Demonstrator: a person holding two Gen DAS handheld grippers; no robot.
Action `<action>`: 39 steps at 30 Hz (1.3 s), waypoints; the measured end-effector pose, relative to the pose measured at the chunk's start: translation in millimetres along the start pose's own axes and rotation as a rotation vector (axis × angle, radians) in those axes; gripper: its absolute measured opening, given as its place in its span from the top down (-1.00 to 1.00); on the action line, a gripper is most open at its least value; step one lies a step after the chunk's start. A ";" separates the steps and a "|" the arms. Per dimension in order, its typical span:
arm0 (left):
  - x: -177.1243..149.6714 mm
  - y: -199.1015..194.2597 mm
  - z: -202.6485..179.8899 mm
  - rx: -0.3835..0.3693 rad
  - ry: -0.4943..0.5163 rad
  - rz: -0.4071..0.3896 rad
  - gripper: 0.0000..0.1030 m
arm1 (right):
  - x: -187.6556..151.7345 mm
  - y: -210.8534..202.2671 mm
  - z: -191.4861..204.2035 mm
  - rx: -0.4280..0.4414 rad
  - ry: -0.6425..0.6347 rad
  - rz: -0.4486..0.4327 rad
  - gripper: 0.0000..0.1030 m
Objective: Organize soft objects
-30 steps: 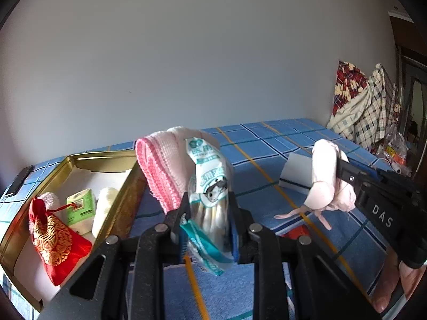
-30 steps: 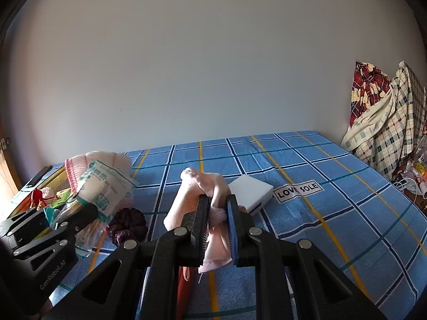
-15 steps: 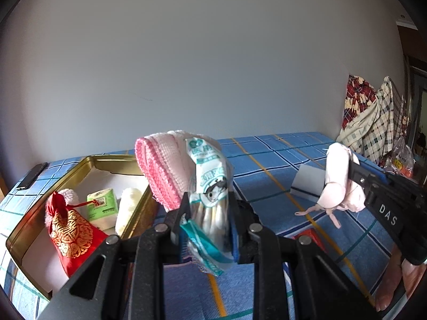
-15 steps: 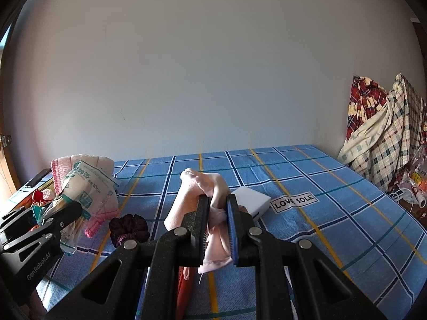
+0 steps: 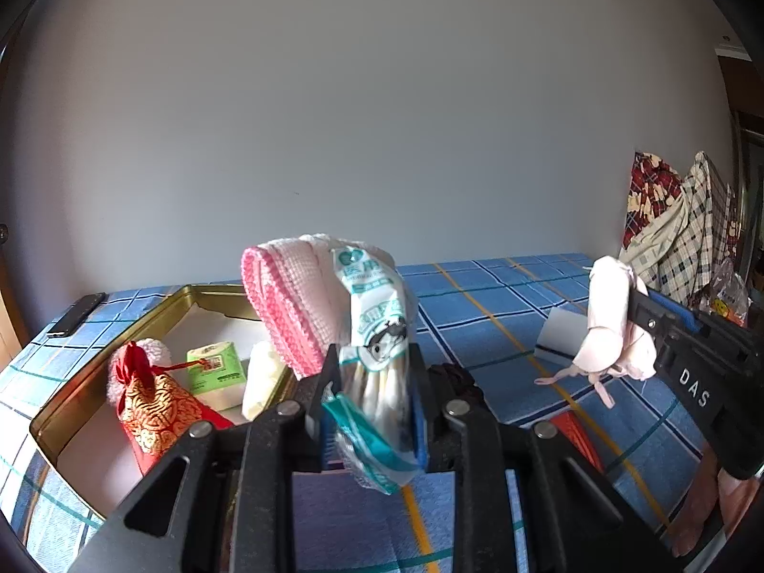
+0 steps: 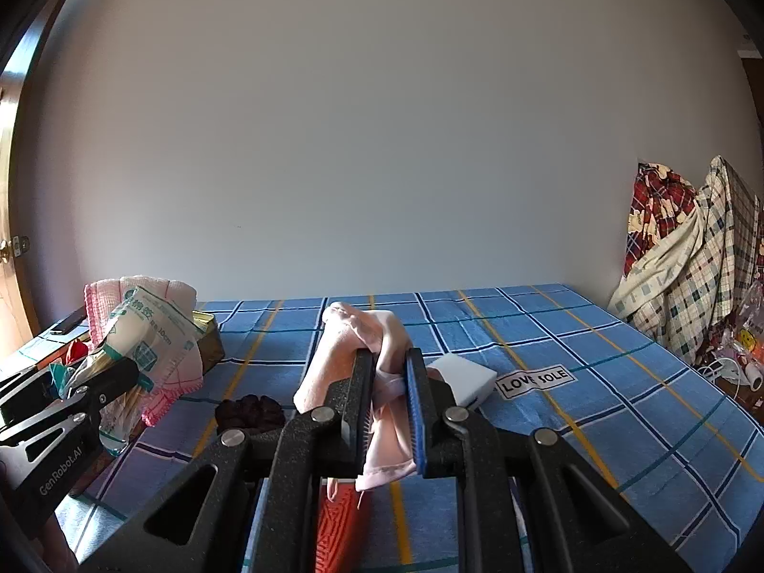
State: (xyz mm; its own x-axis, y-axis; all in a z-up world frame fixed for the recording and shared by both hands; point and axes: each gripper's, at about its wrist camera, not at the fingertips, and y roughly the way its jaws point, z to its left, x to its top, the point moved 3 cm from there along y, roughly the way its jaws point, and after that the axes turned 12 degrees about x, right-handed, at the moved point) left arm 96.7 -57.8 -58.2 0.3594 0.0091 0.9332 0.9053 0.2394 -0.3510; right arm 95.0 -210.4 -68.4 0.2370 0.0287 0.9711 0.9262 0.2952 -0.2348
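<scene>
Left wrist view: compared with a second ago, the tin (image 5: 119, 339) is seen lower and nearer the middle of the frame, and more wall shows above it. The left gripper (image 5: 370, 406) has been carried level toward the tin with a slight lift. Its jaws are pinched on a plastic pack (image 5: 377, 348), with a pink cloth (image 5: 286, 305) carried along behind it; whether the cloth is gripped too cannot be told. Inside the tin a red pouch (image 5: 153, 406), a green box (image 5: 212, 365) and a white roll (image 5: 258, 377) are seen. On the right the right gripper (image 5: 635, 320) is seen clamped on a pale pink garment (image 5: 606, 329), held above the sheet. By the look of it, both loads are being brought to the tin and neither has been set down yet.

Right wrist view: the garment (image 6: 353, 353) is seen pressed between the narrow jaws, hanging clear of the bed. The left gripper (image 6: 119, 372) with its pack (image 6: 148, 334) is seen at the left edge, further left than a second ago, close by the tin's corner (image 6: 210, 339). Still to be tidied, a dark scrunchie (image 6: 248, 410) and a white block (image 6: 465, 375) lie on the sheet, and something red (image 6: 334, 515) below the jaws.

The surface is a bed under a blue checked sheet (image 6: 597, 406) with a "LOVE SOLE" label (image 6: 535, 380). A plain pale wall is seen behind, and plaid clothes (image 6: 687, 258) hang at the right.
</scene>
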 end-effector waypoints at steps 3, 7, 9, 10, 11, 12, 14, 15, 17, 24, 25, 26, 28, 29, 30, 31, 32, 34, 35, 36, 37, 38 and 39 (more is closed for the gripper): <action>-0.3 -1.2 3.9 -0.001 -0.008 0.001 0.56 | 0.4 0.3 4.1 0.007 -0.006 -0.007 0.71; -0.5 -4.3 8.8 0.003 -0.016 -0.011 0.56 | 0.6 -0.3 11.5 0.012 -0.025 -0.017 0.71; -0.8 -5.9 12.0 0.006 -0.021 -0.019 0.56 | 0.8 -0.2 13.9 0.017 -0.030 -0.020 0.71; -0.7 -6.8 13.5 0.006 -0.025 -0.023 0.56 | 0.9 0.3 13.3 0.019 -0.030 -0.020 0.71; -0.7 -7.0 14.4 0.005 -0.026 -0.024 0.56 | 0.9 0.8 14.5 0.022 -0.030 -0.020 0.71; -0.9 -7.0 14.6 0.002 -0.024 -0.024 0.56 | 0.8 1.1 15.4 0.024 -0.030 -0.020 0.71; -0.9 -7.8 12.6 -0.005 -0.019 -0.027 0.56 | 0.8 1.5 16.5 0.026 -0.031 -0.020 0.71; -0.9 -7.5 11.1 -0.011 -0.011 -0.025 0.56 | 0.8 1.7 17.5 0.028 -0.032 -0.021 0.71; -0.9 -7.5 5.0 -0.027 0.016 -0.026 0.56 | 0.9 2.0 18.8 0.028 -0.033 -0.022 0.70; 2.8 -20.8 -13.6 -0.123 0.086 -0.088 0.56 | 0.6 -1.3 9.3 0.010 0.007 -0.040 0.70; 5.6 -23.7 -16.1 -0.129 0.099 -0.099 0.56 | 0.3 -2.4 7.4 0.012 0.017 -0.043 0.70; 11.2 -28.5 -17.0 -0.148 0.101 -0.119 0.56 | -0.5 -5.0 5.0 0.013 0.032 -0.049 0.70; 21.9 -34.5 -19.4 -0.197 0.106 -0.148 0.56 | -1.0 -5.7 -2.0 0.015 0.057 -0.048 0.71; 24.6 -27.9 -27.7 -0.215 0.143 -0.118 0.56 | -1.3 -6.1 -7.6 0.016 0.080 -0.050 0.71; 24.6 -18.8 -35.5 -0.237 0.165 -0.069 0.57 | -1.2 -5.7 -10.2 0.017 0.088 -0.050 0.70; 24.5 -15.3 -39.0 -0.273 0.165 -0.030 0.58 | -1.0 -5.6 -12.2 0.018 0.088 -0.048 0.70; 25.3 -19.0 -40.8 -0.302 0.166 -0.021 0.58 | -1.0 -7.6 -13.9 0.010 0.079 -0.052 0.70; 27.2 -32.5 -43.6 -0.313 0.192 -0.069 0.58 | -1.1 -13.6 -18.1 0.004 0.077 -0.066 0.71; 25.4 -30.0 -46.7 -0.331 0.212 -0.054 0.58 | -1.3 -15.6 -22.6 0.008 0.090 -0.068 0.71; 21.8 -24.0 -50.8 -0.346 0.232 -0.020 0.58 | -1.0 -15.0 -28.7 0.027 0.112 -0.061 0.71; 17.5 -18.2 -53.9 -0.341 0.256 -0.005 0.58 | 1.8 -14.7 -33.9 0.049 0.129 -0.058 0.71; 15.2 -17.6 -54.7 -0.333 0.280 -0.018 0.58 | 4.5 -15.5 -36.6 0.055 0.132 -0.062 0.71; 15.1 -20.3 -53.0 -0.342 0.283 -0.033 0.58 | 10.8 -18.6 -40.7 0.059 0.128 -0.073 0.71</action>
State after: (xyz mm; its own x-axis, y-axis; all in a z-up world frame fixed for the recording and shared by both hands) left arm 95.7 -114.0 -41.1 0.3341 -0.2710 0.9027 0.9229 -0.1006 -0.3718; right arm 92.2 -254.4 -55.3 0.2087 -0.1159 0.9711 0.9245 0.3473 -0.1573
